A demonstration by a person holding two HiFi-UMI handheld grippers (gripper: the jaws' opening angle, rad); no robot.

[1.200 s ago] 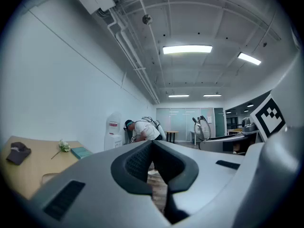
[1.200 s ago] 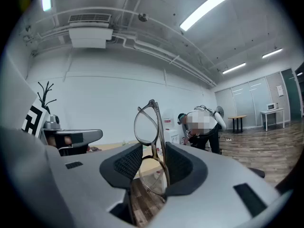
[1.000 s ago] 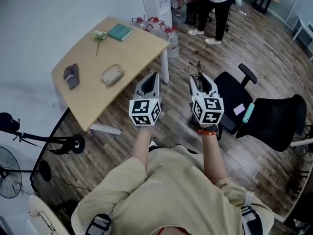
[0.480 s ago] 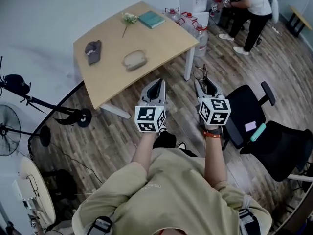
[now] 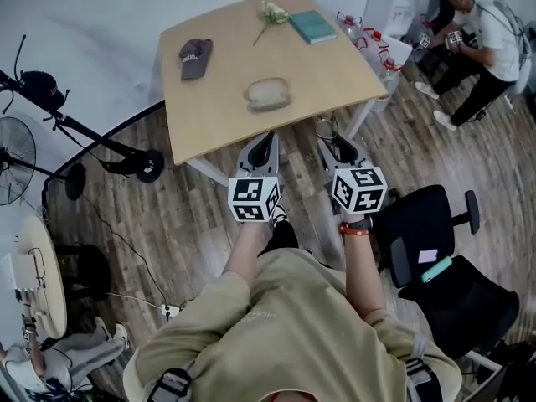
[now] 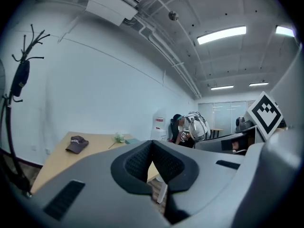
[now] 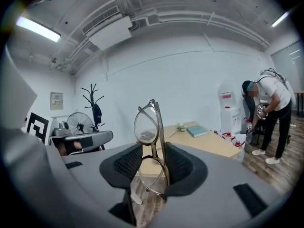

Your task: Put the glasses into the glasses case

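Right claw [image 7: 153,164] is clamped on the glasses [image 7: 151,127]. Both dark pads press the frame, which stands upright and edge-on, one lens rising clear above the pads and the other sitting down between them. From the head view, the glasses [image 5: 327,129] poke out of the right claw [image 5: 332,141] at its 12 o'clock, over the wooden floor [image 5: 209,216] and just short of the near edge of the bench [image 5: 335,74].

Left claw [image 6: 152,148] has its pads meeting at the tip, with nothing between them. From the head view the left claw [image 5: 265,145] sits level with the right one at its 9 o'clock, both pointing at the bench.

On the bench, the glasses case [image 5: 268,95] lies closed at about 11 o'clock from the glasses, near but apart from them. A dark cap [image 5: 194,57] rests at the case's 10 o'clock, well apart. A flower [image 5: 272,12] and a teal book [image 5: 311,25] sit at the far edge, around the case's 12 to 1 o'clock.

Off the bench, a black chair [image 5: 435,249] stands at 4 o'clock from the right claw. Another person [image 5: 477,48] bends over at 2 o'clock near a water dispenser [image 5: 392,2]. A fan [image 5: 12,153] stands far out at 9 o'clock.
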